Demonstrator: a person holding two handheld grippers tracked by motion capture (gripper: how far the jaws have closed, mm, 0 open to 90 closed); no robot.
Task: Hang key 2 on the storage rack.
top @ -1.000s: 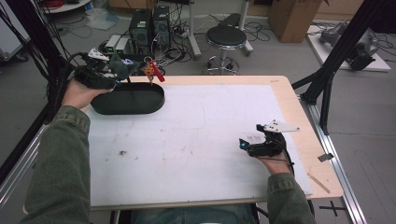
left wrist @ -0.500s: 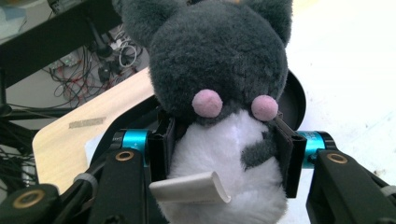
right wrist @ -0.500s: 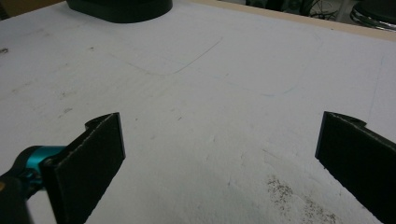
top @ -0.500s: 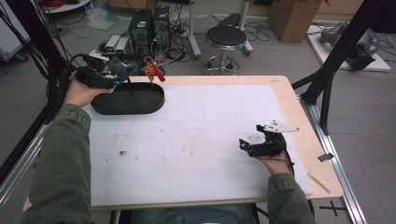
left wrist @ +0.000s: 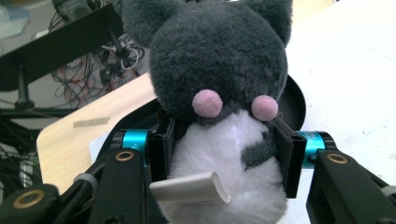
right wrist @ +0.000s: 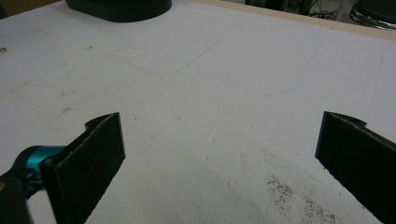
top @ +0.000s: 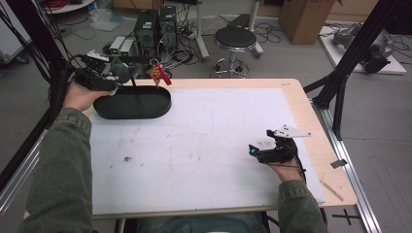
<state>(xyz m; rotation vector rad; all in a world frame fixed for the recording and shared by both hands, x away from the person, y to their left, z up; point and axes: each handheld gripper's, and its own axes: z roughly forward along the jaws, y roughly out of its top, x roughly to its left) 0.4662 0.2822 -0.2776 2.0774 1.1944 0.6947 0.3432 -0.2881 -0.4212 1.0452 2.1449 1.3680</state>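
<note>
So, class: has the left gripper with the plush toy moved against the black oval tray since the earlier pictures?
Yes, slightly. The left gripper, shut on the grey plush toy, has drifted left and a little away from the black oval tray, which stayed put.

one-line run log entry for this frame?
left gripper: shut on plush toy | toy: above black tray | right gripper: open, over white mat

No legible text or labels anywhere.
</note>
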